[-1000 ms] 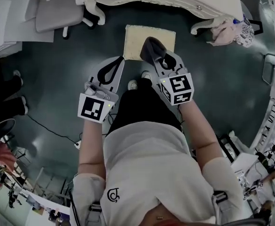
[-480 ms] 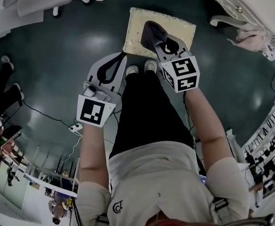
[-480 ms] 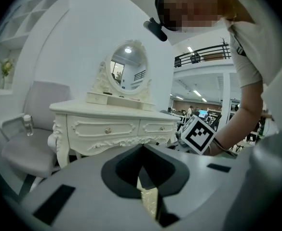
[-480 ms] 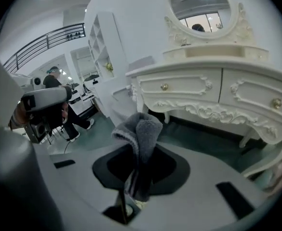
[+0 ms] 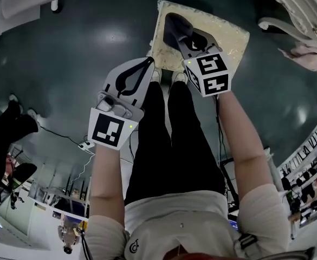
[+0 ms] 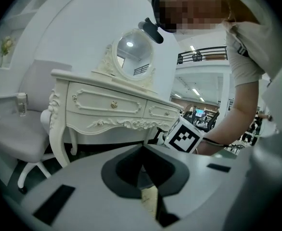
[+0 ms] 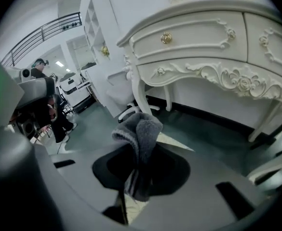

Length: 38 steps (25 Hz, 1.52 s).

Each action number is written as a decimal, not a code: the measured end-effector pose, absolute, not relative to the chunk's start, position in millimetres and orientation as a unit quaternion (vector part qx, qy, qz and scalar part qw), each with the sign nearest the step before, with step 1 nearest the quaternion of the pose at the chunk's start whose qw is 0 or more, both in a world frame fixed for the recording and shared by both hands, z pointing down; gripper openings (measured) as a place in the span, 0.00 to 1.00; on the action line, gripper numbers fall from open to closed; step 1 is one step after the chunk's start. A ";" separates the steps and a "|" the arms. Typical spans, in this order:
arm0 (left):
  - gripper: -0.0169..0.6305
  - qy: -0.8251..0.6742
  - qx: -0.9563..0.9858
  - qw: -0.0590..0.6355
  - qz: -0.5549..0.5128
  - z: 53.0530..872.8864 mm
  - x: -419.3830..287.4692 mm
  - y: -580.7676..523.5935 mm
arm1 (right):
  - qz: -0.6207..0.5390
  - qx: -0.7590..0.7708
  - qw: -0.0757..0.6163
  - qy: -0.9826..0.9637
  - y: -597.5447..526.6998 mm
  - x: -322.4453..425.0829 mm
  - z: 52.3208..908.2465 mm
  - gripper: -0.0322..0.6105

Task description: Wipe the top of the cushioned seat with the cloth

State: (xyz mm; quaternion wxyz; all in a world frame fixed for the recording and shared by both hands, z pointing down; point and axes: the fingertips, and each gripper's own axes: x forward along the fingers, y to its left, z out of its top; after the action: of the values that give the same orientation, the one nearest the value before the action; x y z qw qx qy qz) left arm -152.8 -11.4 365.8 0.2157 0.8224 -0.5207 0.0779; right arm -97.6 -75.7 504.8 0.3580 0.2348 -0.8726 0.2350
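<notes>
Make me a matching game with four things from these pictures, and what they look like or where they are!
Things:
1. grey fluffy cloth
2. cream square cushioned seat
3. white carved dressing table
4. left tongs

Clues:
A. shut, with nothing in them
B. pinched in the right tongs
C. standing on the dark floor
D. has gold knobs on its drawers

Pairs: 1-B, 2-C, 3-D, 4-A
</notes>
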 end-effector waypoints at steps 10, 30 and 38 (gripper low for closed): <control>0.05 -0.511 0.821 0.240 0.084 409.4 -179.3 -11.7 | 0.267 0.260 0.376 -0.848 -105.3 -120.9 555.9 0.16; 0.05 -0.491 0.836 0.231 0.079 400.0 -154.2 -45.7 | 0.300 0.284 0.406 -0.815 -120.7 -74.4 576.8 0.17; 0.05 -0.459 0.853 0.235 0.086 400.3 -113.1 -51.6 | 0.303 0.316 0.429 -0.791 -125.7 -18.7 576.9 0.17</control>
State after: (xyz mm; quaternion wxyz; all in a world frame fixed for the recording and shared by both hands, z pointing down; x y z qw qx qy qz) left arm -113.1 -51.6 400.3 0.2355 0.8526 -0.4585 0.0857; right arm -18.7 -125.7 576.9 0.4287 0.3158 -0.7905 0.3025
